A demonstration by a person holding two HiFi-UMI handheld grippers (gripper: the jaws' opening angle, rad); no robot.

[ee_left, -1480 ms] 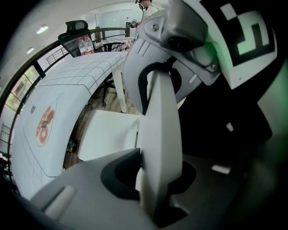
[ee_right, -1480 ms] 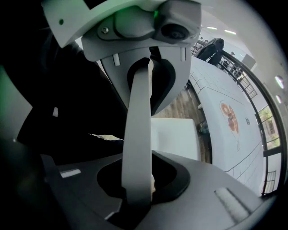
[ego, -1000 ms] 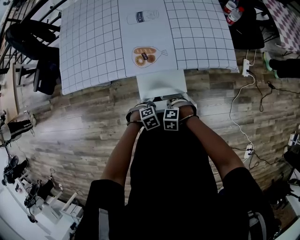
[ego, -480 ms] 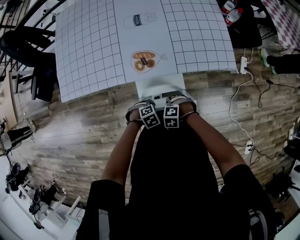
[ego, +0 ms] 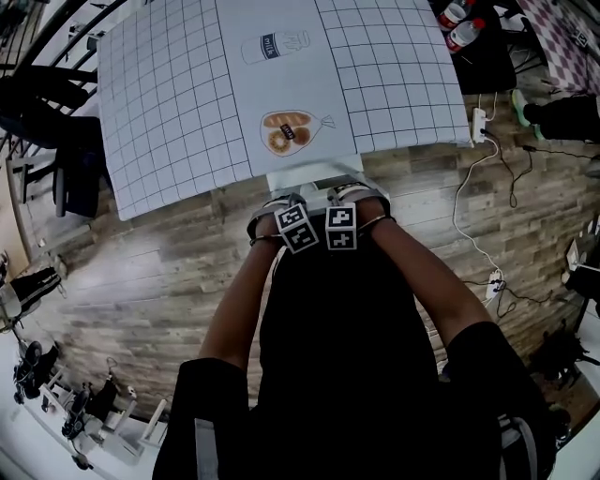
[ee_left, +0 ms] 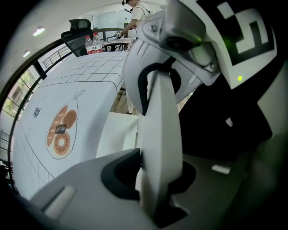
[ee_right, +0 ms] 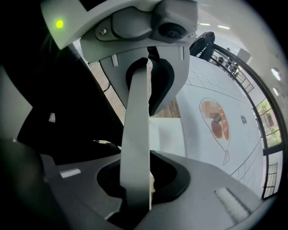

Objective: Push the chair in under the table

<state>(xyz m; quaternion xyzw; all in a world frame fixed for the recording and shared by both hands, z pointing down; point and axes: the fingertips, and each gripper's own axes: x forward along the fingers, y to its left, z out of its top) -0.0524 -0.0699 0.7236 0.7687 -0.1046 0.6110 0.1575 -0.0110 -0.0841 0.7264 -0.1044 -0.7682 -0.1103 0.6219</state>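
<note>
Head view looks down on a wood-plank floor (ego: pixel 141 272) and a broad white gridded surface (ego: pixel 169 94) whose plain middle strip carries a printed milk bottle (ego: pixel 275 45) and a printed bag of bread (ego: pixel 291 131). Off the surface's left side stands a black chair (ego: pixel 47 94), well apart from the white chair (ego: pixel 314 178). Only a narrow strip of the white chair's seat shows at the surface's near edge, with the rest tucked beneath. On the floor to the right lie a white power strip (ego: pixel 478 127) and its trailing cable (ego: pixel 469 225), clear of the chair, and two red-labelled bottles (ego: pixel 459 23) sit by the far right corner. Both bare forearms reach forward and converge, so the wrists sit close and the marker cubes are side by side. The left gripper (ego: pixel 281 202) and right gripper (ego: pixel 349 194) are at the chair's near edge. In each gripper view the fingers (ee_left: pixel 159 134) (ee_right: pixel 137 134) are pressed together with nothing visible between them, and the other gripper sits close ahead.
</note>
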